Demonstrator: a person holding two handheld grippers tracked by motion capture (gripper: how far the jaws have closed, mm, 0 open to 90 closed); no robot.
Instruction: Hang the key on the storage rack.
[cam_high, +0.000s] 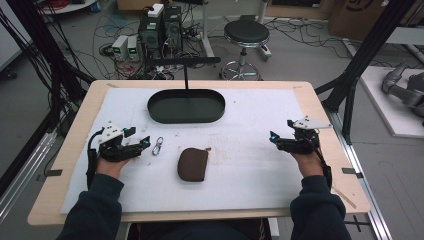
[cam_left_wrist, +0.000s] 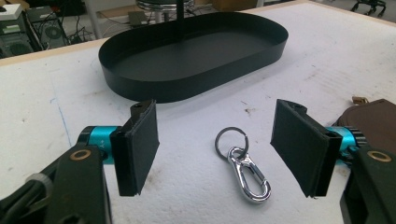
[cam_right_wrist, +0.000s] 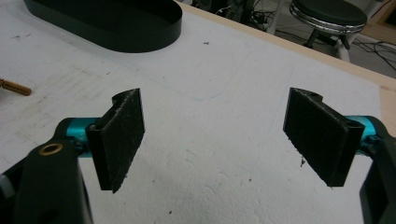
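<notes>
A white foam mat (cam_high: 250, 185) covers most of the pale wooden worktop (cam_high: 75, 145), probably to cushion and steady small things while they are picked up. Toward the far edge, near its middle, sits a black oval metal tray (cam_high: 186, 106), empty and low-walled, likely the place where items are meant to end up.

The left tool (cam_high: 144, 142) rests near the left edge with its jaws spread wide. In the left gripper view (cam_left_wrist: 219, 149) they frame a silver metal carabiner clip with a split ring (cam_left_wrist: 245, 170), which lies flat on the mat between them and touches neither pad; I judge the tool is lined up to close on it. Just beside the clip, toward the worktop's middle, lies a brown leather zip pouch (cam_high: 192, 164).

The right tool (cam_high: 276, 140) is held near the right edge, well apart from everything, jaws also spread wide over bare mat (cam_right_wrist: 212, 140), seemingly parked out of the way.
</notes>
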